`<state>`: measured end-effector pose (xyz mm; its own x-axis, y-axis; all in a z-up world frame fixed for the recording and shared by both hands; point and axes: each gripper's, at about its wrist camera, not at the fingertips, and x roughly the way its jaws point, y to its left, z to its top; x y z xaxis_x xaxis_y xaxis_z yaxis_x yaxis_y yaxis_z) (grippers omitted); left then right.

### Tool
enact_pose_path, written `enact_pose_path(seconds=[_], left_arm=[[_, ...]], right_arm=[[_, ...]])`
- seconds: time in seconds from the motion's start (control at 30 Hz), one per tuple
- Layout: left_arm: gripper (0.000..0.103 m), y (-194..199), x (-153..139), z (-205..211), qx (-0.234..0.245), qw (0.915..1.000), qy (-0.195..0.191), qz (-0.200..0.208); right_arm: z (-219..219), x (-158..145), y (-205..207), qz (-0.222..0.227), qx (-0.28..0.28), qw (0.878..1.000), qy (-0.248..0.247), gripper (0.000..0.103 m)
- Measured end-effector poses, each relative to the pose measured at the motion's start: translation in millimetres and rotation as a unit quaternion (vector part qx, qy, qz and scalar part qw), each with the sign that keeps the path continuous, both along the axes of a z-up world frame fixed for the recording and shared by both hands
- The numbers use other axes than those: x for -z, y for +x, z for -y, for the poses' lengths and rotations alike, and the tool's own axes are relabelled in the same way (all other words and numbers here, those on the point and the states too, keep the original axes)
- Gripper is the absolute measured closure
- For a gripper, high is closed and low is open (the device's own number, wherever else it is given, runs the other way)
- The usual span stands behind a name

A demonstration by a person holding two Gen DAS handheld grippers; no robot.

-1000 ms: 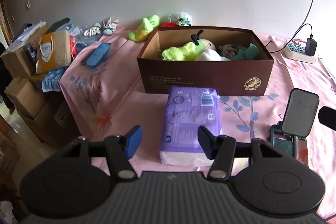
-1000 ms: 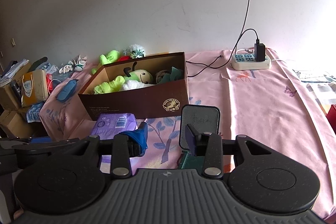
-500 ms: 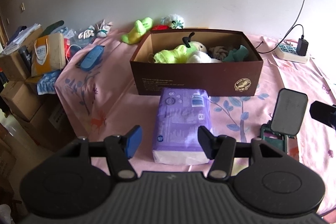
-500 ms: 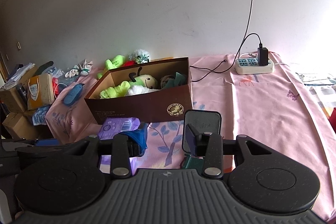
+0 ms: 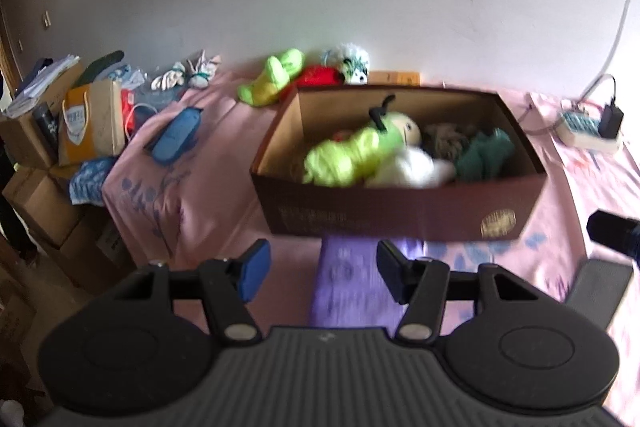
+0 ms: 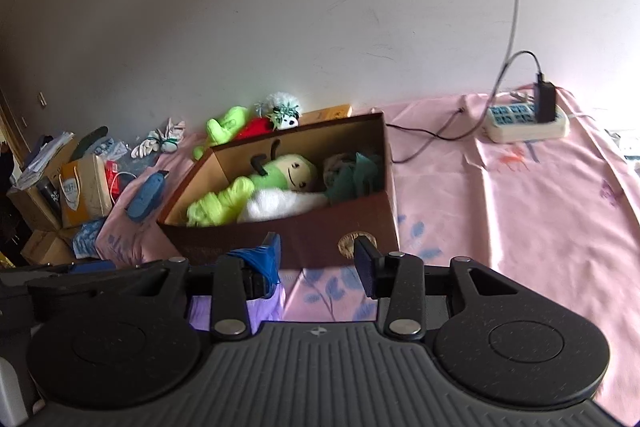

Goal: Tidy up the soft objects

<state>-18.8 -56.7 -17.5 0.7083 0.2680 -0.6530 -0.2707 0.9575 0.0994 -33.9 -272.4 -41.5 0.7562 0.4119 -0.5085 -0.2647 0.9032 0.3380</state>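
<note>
Pink floral cloth (image 5: 580,187) covers the table across the middle and right of both views. Brown cardboard box (image 5: 400,215) sits at centre frame, open-topped, holding a lime-green plush (image 5: 348,157), a white plush (image 5: 412,169) and a dark green soft item (image 5: 486,155) packed side by side. Purple tissue pack (image 5: 352,279) lies on the cloth just in front of the box, at lower centre of the left wrist view, blurred. Left gripper (image 5: 322,267) hovers above the pack, jaws wide apart and holding nothing. Right gripper (image 6: 318,259) sits at lower centre of its view before the box front, jaws parted and empty. Further plush toys (image 5: 276,77) lie behind the box, upper centre. White power strip (image 6: 526,121) rests at upper right, a black plug in it.
</note>
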Motion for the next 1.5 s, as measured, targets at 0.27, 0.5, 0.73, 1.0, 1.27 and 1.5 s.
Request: enact_pose_path(seconds=[0.27,0.5,0.73,1.0,1.27,1.5], left_arm=[[0.045,71.6,-0.6,-10.7,0.009,0.9993,0.004,-0.035],[0.045,111.6,-14.2,-20.4,0.022,0.9975,0.005,-0.068],[0.045,129.5,-66.0,-30.1,0.035,0.9990,0.017,-0.023],[0.045,138.0,-86.8,-40.3,0.056,0.9982,0.019,0.001],[0.045,151.9,-60.4,-47.0,0.069,0.9973,-0.004,-0.025],[0.045,160.3,-41.7,-46.4,0.076,0.9964,-0.001,-0.039]], right_arm=[[-12.5,-8.0,67.3,-0.027,0.008,1.000,-0.007,0.079],[-26.3,-26.8,93.9,-0.043,0.022,0.998,-0.038,0.079],[-37.6,-71.1,103.5,0.004,0.031,0.998,-0.053,0.079],[-49.4,-88.5,105.6,0.028,0.049,0.997,-0.058,0.078],[-58.6,-61.4,108.4,-0.004,0.074,0.994,-0.078,0.078],[-63.1,-43.9,118.1,-0.021,0.083,0.993,-0.086,0.078]])
